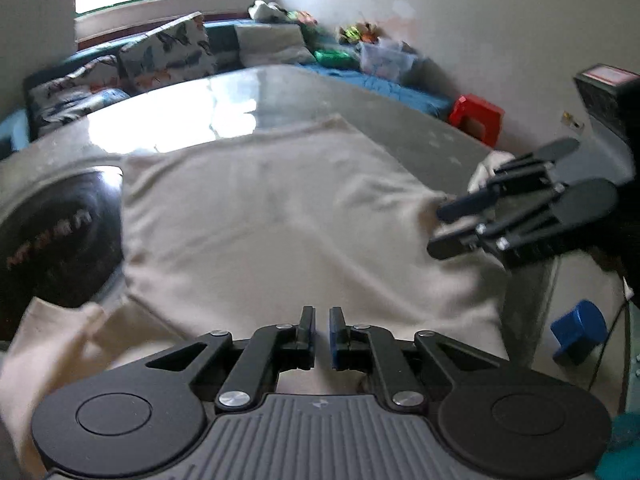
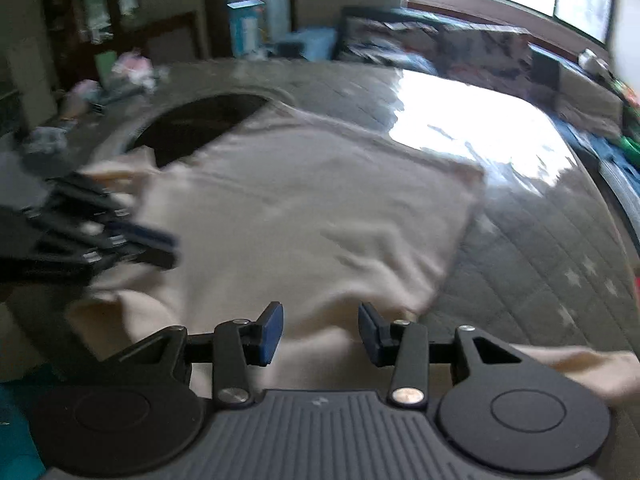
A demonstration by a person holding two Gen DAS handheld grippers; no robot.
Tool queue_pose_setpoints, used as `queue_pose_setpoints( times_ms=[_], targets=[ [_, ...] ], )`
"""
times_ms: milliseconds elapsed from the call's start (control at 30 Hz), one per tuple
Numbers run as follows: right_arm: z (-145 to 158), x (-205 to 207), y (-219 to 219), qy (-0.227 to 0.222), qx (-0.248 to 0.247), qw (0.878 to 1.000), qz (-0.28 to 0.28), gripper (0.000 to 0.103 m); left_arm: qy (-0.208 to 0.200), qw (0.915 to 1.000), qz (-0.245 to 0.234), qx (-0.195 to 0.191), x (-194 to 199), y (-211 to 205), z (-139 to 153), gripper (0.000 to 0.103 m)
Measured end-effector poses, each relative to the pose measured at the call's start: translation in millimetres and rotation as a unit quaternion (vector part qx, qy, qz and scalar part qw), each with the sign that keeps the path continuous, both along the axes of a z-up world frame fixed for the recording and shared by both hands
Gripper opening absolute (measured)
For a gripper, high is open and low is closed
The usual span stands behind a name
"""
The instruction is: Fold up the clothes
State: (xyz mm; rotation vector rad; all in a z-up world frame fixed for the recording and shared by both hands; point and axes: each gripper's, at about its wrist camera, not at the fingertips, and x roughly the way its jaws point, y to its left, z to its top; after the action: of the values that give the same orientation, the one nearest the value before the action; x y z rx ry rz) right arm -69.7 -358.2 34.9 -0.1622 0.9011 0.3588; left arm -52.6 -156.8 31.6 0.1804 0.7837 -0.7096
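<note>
Two grippers over a cream garment (image 1: 280, 216) spread on a grey table (image 1: 400, 112).

The garment lies mostly flat across the table's near half, its far edge short of the window glare on the tabletop, a sleeve trailing off at the near left in the left wrist view. The left gripper (image 1: 322, 338) sits low over the near hem with its jaws drawn almost together, a narrow gap between the pads and no cloth seen in it. The right gripper (image 2: 320, 332) hovers over the near edge, jaws spread wide, holding nothing. A dark round inset (image 1: 60, 236) in the tabletop shows just beside the garment's left edge, partly covered by it. Both views are motion-blurred.
</note>
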Motion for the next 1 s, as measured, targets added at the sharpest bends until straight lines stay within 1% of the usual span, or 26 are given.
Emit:
queue_pose_setpoints(
  times_ms=[33,100,167,267,300,467,600,700,767,800,833,867,933,1000],
  targets=[
    [-2,-1,-4,0.006,-0.002,1.000,-0.002,0.045,0.004,1.0000,-0.002,0.002,0,0,-3,0.011],
    [-2,-5,-12,0.014,-0.005,1.000,-0.003,0.045,0.013,0.9999,-0.005,0.005,-1,0,-8,0.012],
    [1,-7,-16,0.023,-0.011,1.000,-0.004,0.046,0.018,0.9998,-0.006,0.004,3,2,-6,0.012],
    [7,-4,-16,0.022,-0.004,1.000,-0.001,0.046,0.003,0.9999,0.014,0.002,19,3,3,0.014],
    [10,-1,-16,0.017,-0.002,1.000,-0.003,0.046,0.000,0.9997,0.024,0.001,27,4,5,0.014],
    [15,31,-20,-0.003,0.012,1.000,-0.019,0.045,0.013,0.9965,0.083,-0.007,79,9,11,0.014],
    [14,64,-25,-0.004,0.028,0.999,-0.035,0.043,0.006,0.9910,0.133,0.011,120,10,8,0.014],
    [8,89,-29,-0.007,0.021,0.998,-0.054,0.043,-0.009,0.9834,0.178,0.033,145,14,4,0.015],
    [4,105,-35,-0.006,0.025,0.997,-0.073,0.039,-0.019,0.9768,0.208,0.047,161,16,2,0.029],
    [2,112,-38,-0.007,0.029,0.996,-0.084,0.036,-0.024,0.9731,0.222,0.055,170,17,0,0.041],
    [-1,120,-42,-0.007,0.033,0.995,-0.094,0.035,-0.027,0.9699,0.234,0.061,177,18,-2,0.042],
    [-3,128,-45,-0.007,0.037,0.994,-0.105,0.033,-0.028,0.9688,0.238,0.063,181,19,-4,0.042],
    [-7,141,-51,-0.009,0.043,0.991,-0.123,0.028,-0.028,0.9696,0.235,0.062,186,18,-6,0.040],
    [-8,149,-52,-0.015,0.042,0.991,-0.129,0.026,-0.028,0.9705,0.232,0.062,191,17,-9,0.039]
  ],
)
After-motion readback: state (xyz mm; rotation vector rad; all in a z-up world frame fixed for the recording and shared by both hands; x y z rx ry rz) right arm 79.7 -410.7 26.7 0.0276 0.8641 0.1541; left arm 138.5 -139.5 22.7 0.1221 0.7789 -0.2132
